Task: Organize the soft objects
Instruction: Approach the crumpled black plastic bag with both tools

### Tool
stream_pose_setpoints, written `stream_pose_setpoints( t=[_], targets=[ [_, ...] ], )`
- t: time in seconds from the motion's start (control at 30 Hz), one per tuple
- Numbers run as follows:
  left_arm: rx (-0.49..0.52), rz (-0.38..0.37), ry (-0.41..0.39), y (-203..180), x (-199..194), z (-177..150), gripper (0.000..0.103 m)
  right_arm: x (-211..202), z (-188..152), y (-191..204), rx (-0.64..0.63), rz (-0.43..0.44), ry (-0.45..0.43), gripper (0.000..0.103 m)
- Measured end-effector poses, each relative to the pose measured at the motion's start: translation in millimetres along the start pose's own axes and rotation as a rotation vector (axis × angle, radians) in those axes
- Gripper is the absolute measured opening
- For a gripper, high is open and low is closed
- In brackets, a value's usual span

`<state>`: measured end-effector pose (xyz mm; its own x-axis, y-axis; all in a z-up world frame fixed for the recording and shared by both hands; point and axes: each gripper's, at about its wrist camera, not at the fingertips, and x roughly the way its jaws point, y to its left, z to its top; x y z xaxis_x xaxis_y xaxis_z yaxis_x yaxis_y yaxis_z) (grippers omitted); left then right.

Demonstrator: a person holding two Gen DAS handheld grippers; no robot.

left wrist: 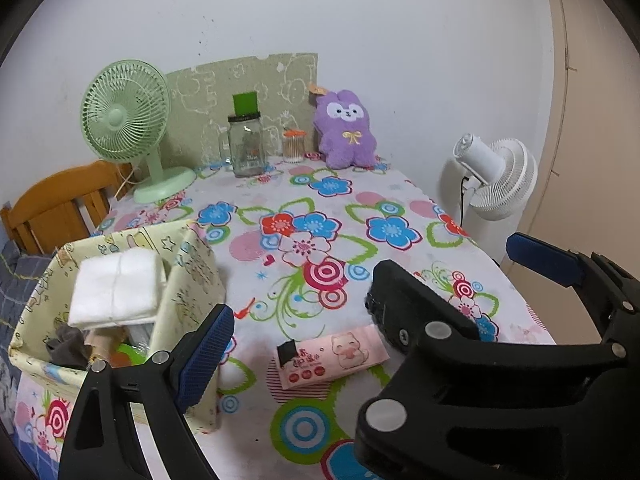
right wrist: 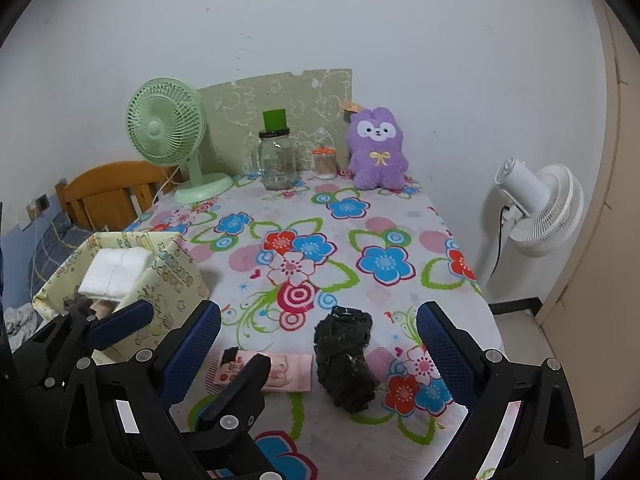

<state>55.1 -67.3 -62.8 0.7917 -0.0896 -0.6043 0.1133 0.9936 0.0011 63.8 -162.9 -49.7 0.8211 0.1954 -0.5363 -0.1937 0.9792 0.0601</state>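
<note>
Counter (right wrist: 360,216) clutter is the main hazard: a careless reach could topple the glass jar (right wrist: 278,162). Fabric bin (right wrist: 168,276) at the left edge, already holding white pads (right wrist: 116,270), might tip if nudged. Black crumpled bundle (right wrist: 346,360) and pink wipes pack (right wrist: 280,366) lie near. Right claw (right wrist: 320,360) gapes wide around the bundle, empty; left claw (left wrist: 368,320) likewise spread, empty. Bin's lower contents are unclear.

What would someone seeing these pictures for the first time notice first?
Probably the loud flowered tablecloth, and the purple plush bunny sitting upright at its far edge by the wall, with a mint-green desk fan at the far left. Up close, a crumpled black bag lies beside a pink wipes packet, and a yellow fabric bin holds a white pad.
</note>
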Motion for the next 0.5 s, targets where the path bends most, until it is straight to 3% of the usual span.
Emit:
stream_pose_setpoints(
  t=[0.5],
  targets=[
    [-0.047,0.019,0.063,-5,36,-16,0.093,44,-20,-21,0.060,0.014,0.105,0.100]
  ],
)
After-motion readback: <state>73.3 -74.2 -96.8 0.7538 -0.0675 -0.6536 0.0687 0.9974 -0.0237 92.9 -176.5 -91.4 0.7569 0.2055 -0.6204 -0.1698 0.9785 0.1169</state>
